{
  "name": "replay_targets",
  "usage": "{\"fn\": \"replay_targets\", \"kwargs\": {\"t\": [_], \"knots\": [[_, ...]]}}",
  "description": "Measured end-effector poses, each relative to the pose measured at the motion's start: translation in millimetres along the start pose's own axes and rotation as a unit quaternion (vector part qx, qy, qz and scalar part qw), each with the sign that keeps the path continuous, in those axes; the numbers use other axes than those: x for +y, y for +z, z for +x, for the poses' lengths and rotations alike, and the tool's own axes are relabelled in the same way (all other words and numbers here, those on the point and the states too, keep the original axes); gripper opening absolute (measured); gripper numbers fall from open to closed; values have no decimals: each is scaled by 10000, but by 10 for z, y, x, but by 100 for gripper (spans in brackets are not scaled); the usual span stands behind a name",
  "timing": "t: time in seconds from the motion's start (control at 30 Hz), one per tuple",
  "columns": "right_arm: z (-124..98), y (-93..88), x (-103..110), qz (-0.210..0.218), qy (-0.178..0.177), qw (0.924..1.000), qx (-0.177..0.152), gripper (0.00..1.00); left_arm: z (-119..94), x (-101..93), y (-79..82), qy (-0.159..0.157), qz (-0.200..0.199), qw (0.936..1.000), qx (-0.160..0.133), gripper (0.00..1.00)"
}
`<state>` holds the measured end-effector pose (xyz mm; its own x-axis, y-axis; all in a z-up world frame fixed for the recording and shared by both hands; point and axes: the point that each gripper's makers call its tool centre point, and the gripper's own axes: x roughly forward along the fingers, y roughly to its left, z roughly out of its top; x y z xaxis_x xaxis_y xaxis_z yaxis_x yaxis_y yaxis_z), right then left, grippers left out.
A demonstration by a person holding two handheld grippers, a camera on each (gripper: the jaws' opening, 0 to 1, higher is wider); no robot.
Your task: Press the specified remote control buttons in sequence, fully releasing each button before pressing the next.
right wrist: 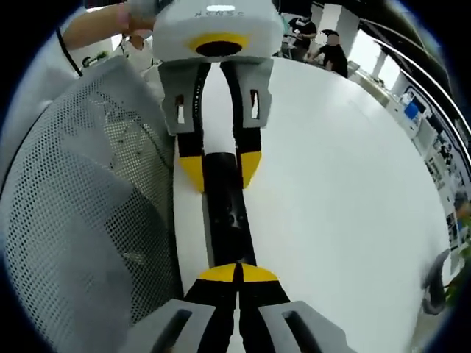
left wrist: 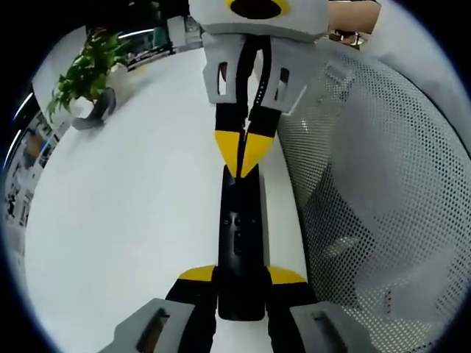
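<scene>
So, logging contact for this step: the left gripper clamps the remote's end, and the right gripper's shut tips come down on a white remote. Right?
Not quite: the remote is black, as the left gripper view shows. The left gripper does clamp its end, and the right gripper's shut tips meet it.

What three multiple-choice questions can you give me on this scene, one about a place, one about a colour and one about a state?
1. What stands right beside the table edge where the remote control is?
A) a cardboard box
B) a grey mesh chair
C) a sink

2. What colour is the remote control?
A) black
B) red
C) white

3. How is the right gripper?
A) wide open above the table
B) shut on a cup
C) shut, with its tips at the remote control

Answers:
1 B: the perforated grey chair back runs along the table edge next to the remote control.
2 A: it is a dark bar against the white table.
3 C: its yellow tips meet with no gap, at the remote control's end.
</scene>
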<state>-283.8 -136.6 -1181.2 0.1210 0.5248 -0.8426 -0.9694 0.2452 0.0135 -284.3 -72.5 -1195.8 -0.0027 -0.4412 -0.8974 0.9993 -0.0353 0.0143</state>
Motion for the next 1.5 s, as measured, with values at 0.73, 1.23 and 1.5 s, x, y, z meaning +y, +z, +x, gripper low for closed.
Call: {"fn": "replay_targets", "kwargs": {"t": [0.73,1.23,1.5], "knots": [[83,89,85,-858,-81,9955,399,0,-26,-4,-15,-21,22,9999,136,24],[75,145,85,-710,-14,9974,-123,6,-24,-5,-9,-5,-53,9999,147,24],[104,133,100,-673,181,9975,77,5,-26,-1,-14,3,-94,10000,33,24]]}}
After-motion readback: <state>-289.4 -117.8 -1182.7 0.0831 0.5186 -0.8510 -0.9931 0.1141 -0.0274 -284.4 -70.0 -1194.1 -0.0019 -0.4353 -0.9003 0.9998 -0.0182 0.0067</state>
